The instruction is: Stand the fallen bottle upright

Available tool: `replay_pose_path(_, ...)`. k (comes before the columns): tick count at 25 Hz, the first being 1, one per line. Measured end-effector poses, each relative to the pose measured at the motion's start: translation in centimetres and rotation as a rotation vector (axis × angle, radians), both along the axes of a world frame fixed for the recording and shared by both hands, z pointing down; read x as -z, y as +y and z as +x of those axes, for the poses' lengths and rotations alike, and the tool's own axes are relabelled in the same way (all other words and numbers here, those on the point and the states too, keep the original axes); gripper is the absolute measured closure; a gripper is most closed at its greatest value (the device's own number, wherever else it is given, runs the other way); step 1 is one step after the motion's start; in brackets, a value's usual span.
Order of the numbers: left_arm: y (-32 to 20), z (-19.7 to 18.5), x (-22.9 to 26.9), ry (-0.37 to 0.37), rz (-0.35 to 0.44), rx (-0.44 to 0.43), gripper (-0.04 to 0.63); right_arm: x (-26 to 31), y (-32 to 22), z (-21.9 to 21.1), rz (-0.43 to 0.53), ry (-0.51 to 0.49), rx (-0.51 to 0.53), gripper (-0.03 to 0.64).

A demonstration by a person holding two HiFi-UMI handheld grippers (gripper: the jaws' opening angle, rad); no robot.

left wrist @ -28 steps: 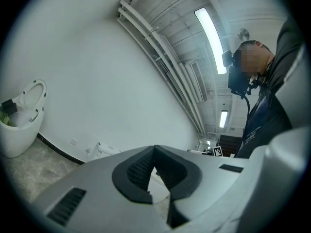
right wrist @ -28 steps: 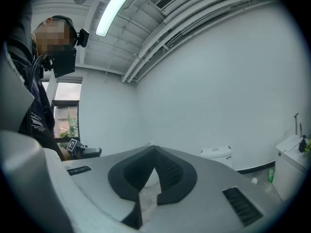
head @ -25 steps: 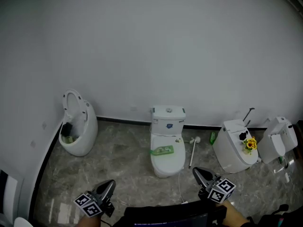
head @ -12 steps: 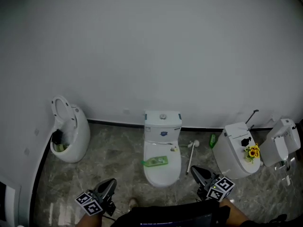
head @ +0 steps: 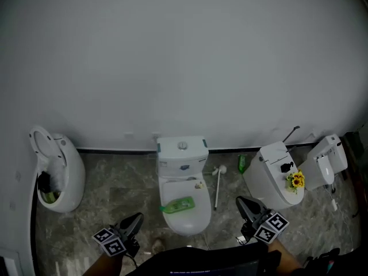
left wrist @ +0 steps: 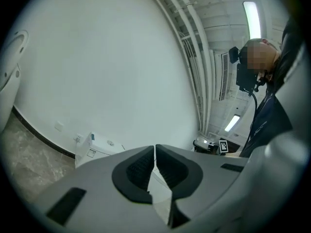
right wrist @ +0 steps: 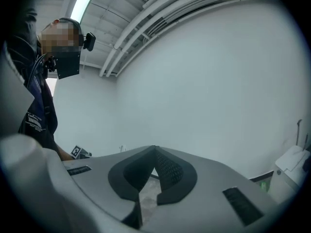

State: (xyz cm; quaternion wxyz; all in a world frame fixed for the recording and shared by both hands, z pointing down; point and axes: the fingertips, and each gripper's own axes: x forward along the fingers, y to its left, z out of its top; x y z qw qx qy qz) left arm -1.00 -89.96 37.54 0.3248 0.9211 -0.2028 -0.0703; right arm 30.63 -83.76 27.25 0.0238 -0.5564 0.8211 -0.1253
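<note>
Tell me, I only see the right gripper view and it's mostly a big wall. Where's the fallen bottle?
Observer: The green bottle lies on its side on the lid of the middle toilet.
Child: Is anything beside that toilet?
Observer: A white brush with a long handle is on the floor just right of it.
Child: Any flowers?
Observer: Yes, sunflowers sit on the toilet at the right.
</note>
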Motion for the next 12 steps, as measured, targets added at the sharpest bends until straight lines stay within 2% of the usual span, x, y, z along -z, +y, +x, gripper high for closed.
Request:
replay_pose_path(3,-6.4,1.7,-4.1,-0.059,-0.011,-0.046,0.554,-2.5,-5.5,1.1,-0.014,-0.007,-0.031,0.591)
replay_pose_path(6,-10.1,4.8,-8.4,-0.121,-0.036,-0.076,0.549,-5.5,-9.9,3.3,-0.026,-0.009,-0.029,0.591)
replay_pose_path(9,-12.6,8.1,-13.0,-0.164,-0.092,-0.059,0.549,-9.9,-13.8,6.5,-0.037,-0.016,-0.012,0.591)
replay_pose_path(12,-15.4,11.7,-18.7,-0.204,-0.142,0.001,0.548,-16.6,-17.0,10.0,-0.077,-0.029,0.030,0.591)
